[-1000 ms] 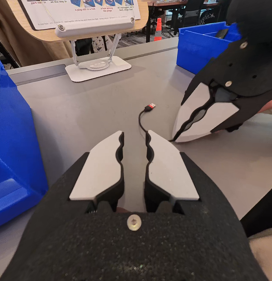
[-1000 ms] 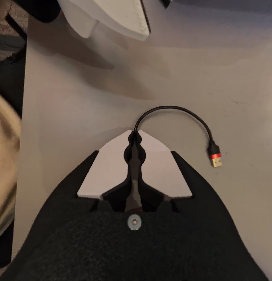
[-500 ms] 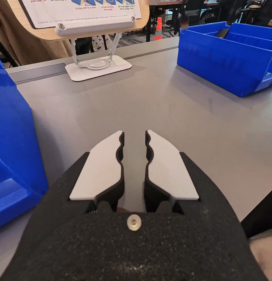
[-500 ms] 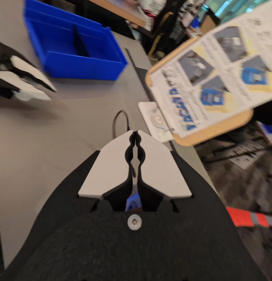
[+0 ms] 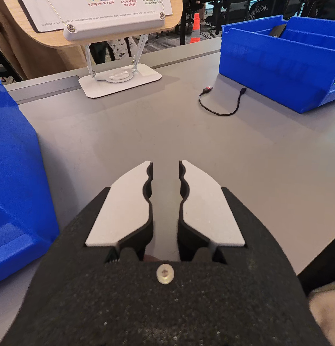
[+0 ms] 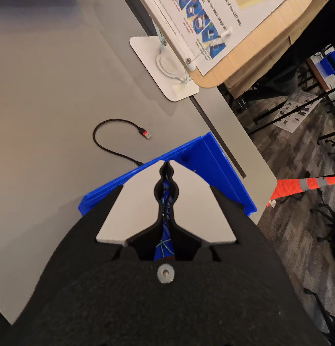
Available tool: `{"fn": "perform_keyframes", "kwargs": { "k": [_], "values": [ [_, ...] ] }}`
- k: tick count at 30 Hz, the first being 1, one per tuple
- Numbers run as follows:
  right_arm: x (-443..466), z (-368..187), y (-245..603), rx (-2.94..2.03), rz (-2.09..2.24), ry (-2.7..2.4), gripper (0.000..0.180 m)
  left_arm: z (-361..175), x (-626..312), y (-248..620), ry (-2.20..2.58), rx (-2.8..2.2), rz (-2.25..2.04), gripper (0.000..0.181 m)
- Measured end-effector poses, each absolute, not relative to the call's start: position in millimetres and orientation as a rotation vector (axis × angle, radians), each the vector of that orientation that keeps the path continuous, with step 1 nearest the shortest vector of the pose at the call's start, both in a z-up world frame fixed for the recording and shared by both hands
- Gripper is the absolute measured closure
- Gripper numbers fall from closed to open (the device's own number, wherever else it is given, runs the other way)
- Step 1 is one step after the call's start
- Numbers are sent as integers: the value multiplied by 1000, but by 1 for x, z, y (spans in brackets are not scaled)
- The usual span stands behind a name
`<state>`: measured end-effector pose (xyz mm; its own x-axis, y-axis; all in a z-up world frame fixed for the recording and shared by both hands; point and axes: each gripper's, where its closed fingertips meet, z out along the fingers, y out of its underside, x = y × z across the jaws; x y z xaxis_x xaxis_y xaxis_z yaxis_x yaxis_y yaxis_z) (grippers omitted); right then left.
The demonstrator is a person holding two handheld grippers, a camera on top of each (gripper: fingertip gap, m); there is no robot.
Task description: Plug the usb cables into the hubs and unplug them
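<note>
L gripper point(image 5: 165, 164): jaws sitting narrowly apart, holding nothing, hovering low over grey table point(image 5: 256, 168). R gripper point(image 6: 167, 163): tips closed together, nothing seen pinched; hanging above blue bin point(image 6: 209, 168), braided cords showing through finger gap. USB cable point(image 5: 219, 112) is lying loose on table w/ both ends free, at approx. 1 o'clock from L gripper and just beside the bin's front wall; in R view it is curling at 11 o'clock from tips, red-collared plug point(image 6: 145, 133) pointing to 4 o'clock. Second bin point(image 5: 16, 187) sitting at 9 o'clock in L view. Doc stand point(image 5: 120, 78) w/ printed sheet standing at 12 o'clock.
</note>
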<state>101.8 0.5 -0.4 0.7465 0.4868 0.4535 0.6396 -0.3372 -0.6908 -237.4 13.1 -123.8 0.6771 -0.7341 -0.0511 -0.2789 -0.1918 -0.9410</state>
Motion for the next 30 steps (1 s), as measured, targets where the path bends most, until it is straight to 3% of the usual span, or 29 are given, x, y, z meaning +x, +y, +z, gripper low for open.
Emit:
{"fn": "perform_keyframes", "kwargs": {
  "k": [4, 7, 8, 18, 28, 30],
  "values": [
    [68, -6, 5, -2015, -75, -909, 176, -125, -236, 13, 820, -1765, -478, 154],
    [44, -45, 25, -2099, -249, -1223, 146, -126, -235, 13, 832, -1763, -463, 155],
    [41, -57, 38, -2092, -363, -1343, 144, -126, -234, 13, 835, -1763, -458, 154],
    [46, -170, 131, -2196, -365, -1948, 147, -124, -233, 10, 851, -1735, -446, 154],
    [38, -190, 148, -2197, -321, -2157, 151, -127, -227, 8, 880, -1753, -497, 154],
    [35, -193, 147, -2220, -273, -2181, 159, -128, -226, 8, 884, -1757, -504, 154]
  ]
}}
